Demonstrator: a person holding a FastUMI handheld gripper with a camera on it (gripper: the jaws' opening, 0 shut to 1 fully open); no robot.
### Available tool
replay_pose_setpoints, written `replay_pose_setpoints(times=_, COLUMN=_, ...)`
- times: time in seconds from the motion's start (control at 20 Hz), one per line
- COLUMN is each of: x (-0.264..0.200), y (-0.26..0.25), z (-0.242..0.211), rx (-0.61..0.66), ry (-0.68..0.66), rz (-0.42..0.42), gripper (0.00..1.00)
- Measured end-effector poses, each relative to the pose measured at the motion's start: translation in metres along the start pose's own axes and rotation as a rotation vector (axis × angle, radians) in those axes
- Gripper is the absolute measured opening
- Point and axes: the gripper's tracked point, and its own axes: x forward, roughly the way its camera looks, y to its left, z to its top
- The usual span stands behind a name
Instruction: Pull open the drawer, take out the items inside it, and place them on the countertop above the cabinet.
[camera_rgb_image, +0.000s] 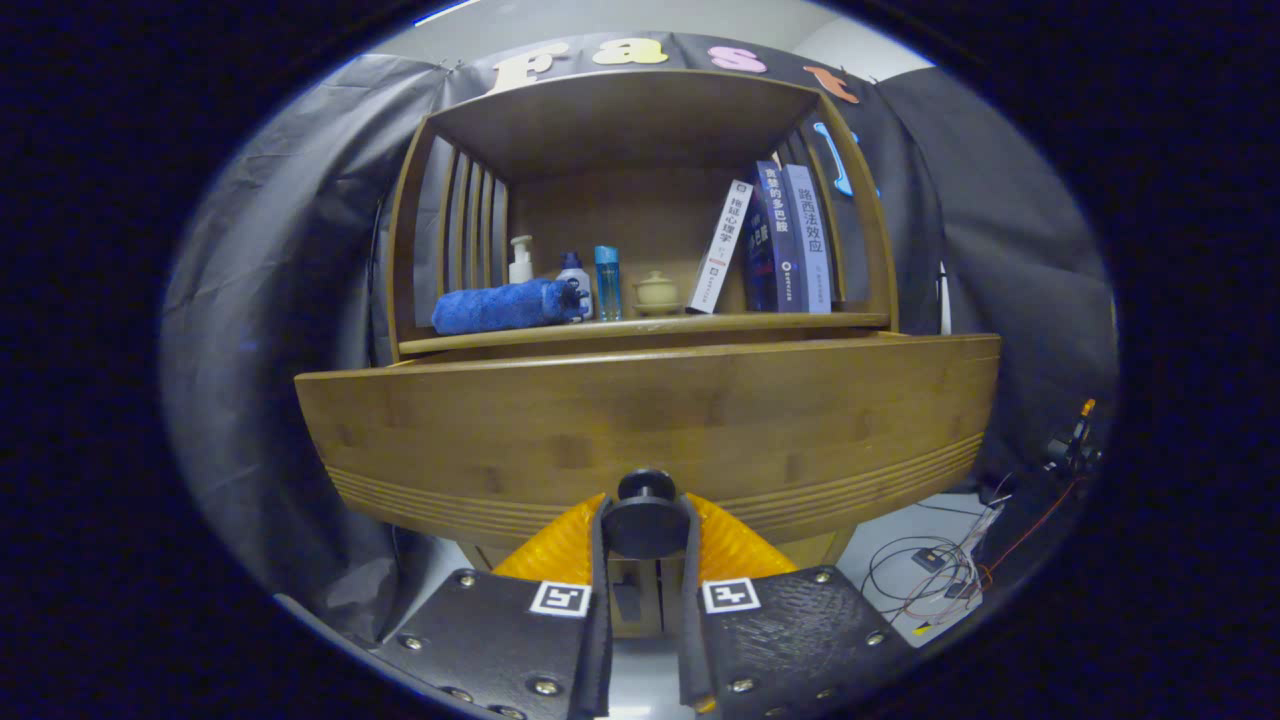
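The hand-held gripper (645, 530) is clamped on the knob (645, 520) of the drawer (650, 420), at 6 o'clock below the bench (640, 325); the drawer appears pulled out, its items not yet removed.

Gripper (645, 525) — screwed textured plates, square coded markers, ribbed fingers (560, 548).

Dim, cool light falls from above, leaving the drawer front (650, 420) evenly lit and its underside in shadow. Fisheye distortion bows the drawer's straight edges and the shelf (640, 322). The gripper (645, 560), clamped on the knob (645, 520), looks slightly soft.
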Motion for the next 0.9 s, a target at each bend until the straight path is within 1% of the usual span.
replay_pose_setpoints(times=0.1, x=-0.002, y=0.002, z=-0.001, rx=0.091, ry=0.005, rz=-0.014, gripper=0.27)
replay_pose_setpoints(times=0.15, x=-0.002, y=0.001, z=-0.002, rx=0.093, ry=0.001, rz=-0.014, gripper=0.26)
replay_pose_setpoints(times=0.3, x=-0.003, y=0.000, z=0.002, rx=0.029, ry=-0.026, rz=-0.015, gripper=0.27)
replay_pose_setpoints(times=0.4, x=-0.007, y=0.002, z=-0.002, rx=0.037, ry=-0.012, rz=-0.001, gripper=0.27)
replay_pose_setpoints(times=0.55, x=-0.006, y=0.000, z=-0.003, rx=-0.038, ry=0.044, rz=0.030, gripper=0.27)
replay_pose_setpoints(times=0.6, x=-0.011, y=0.002, z=-0.005, rx=-0.023, ry=0.066, rz=0.038, gripper=0.27)
replay_pose_setpoints(times=0.65, x=-0.014, y=0.003, z=-0.010, rx=0.002, ry=0.108, rz=0.055, gripper=0.30)
replay_pose_setpoints(times=0.7, x=-0.020, y=-0.002, z=-0.014, rx=0.033, ry=0.126, rz=0.056, gripper=0.34)
replay_pose_setpoints(times=0.8, x=-0.028, y=-0.011, z=-0.013, rx=0.079, ry=0.136, rz=0.019, gripper=0.55)
replay_pose_setpoints(times=0.85, x=-0.043, y=-0.017, z=-0.013, rx=0.084, ry=0.140, rz=-0.001, gripper=0.66)
replay_pose_setpoints(times=0.9, x=-0.051, y=-0.017, z=-0.009, rx=0.089, ry=0.138, rz=-0.003, gripper=0.76)
